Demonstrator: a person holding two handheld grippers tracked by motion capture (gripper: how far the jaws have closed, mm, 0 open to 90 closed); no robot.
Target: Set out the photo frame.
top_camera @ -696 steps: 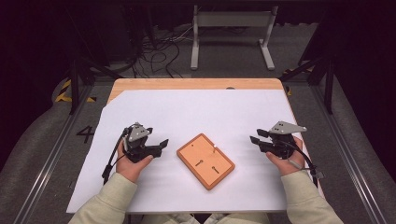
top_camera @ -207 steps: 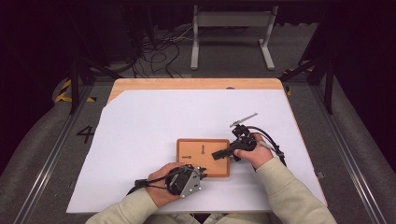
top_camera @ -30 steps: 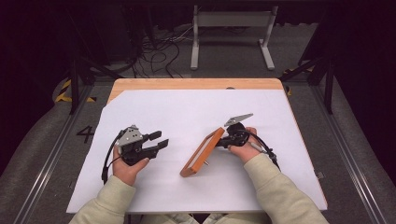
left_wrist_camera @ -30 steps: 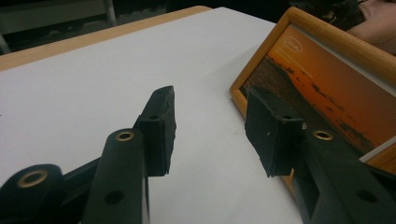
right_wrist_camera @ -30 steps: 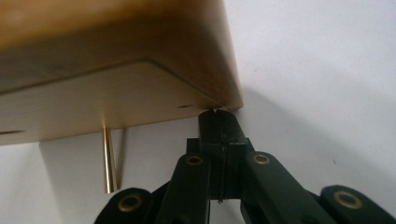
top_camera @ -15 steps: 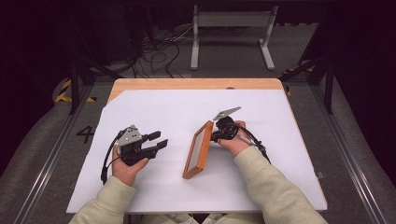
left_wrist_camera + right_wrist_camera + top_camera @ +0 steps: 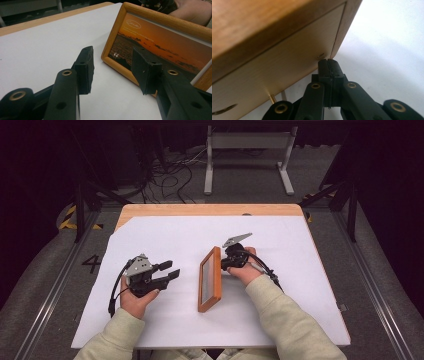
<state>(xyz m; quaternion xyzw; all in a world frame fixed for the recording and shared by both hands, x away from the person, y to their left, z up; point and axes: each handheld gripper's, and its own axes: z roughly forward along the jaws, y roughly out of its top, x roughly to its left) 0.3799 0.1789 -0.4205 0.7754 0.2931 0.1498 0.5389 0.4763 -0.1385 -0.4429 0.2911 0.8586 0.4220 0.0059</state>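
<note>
A wooden picture frame [image 7: 209,279] stands on its long edge in the middle of the white sheet, its sunset picture [image 7: 162,45] facing my left gripper. My right gripper [image 7: 223,262] is behind the frame with its jaws shut. Its tips [image 7: 328,62] touch the pale back panel [image 7: 274,62] close to the frame's border, with nothing between them. My left gripper [image 7: 172,269] rests on the sheet to the left of the frame, a short way off. It is open and empty, and its jaws [image 7: 112,57] point at the frame's near corner.
The white sheet [image 7: 280,235] covers most of the wooden table [image 7: 200,210]. Beyond the table's far edge, cables [image 7: 170,175] lie on the dark floor beside a metal stand [image 7: 247,142]. Rails run along both sides of the table.
The frame has been tipped from a slant to nearly upright on its edge. My right hand has moved left behind it. The left gripper has stayed put.
</note>
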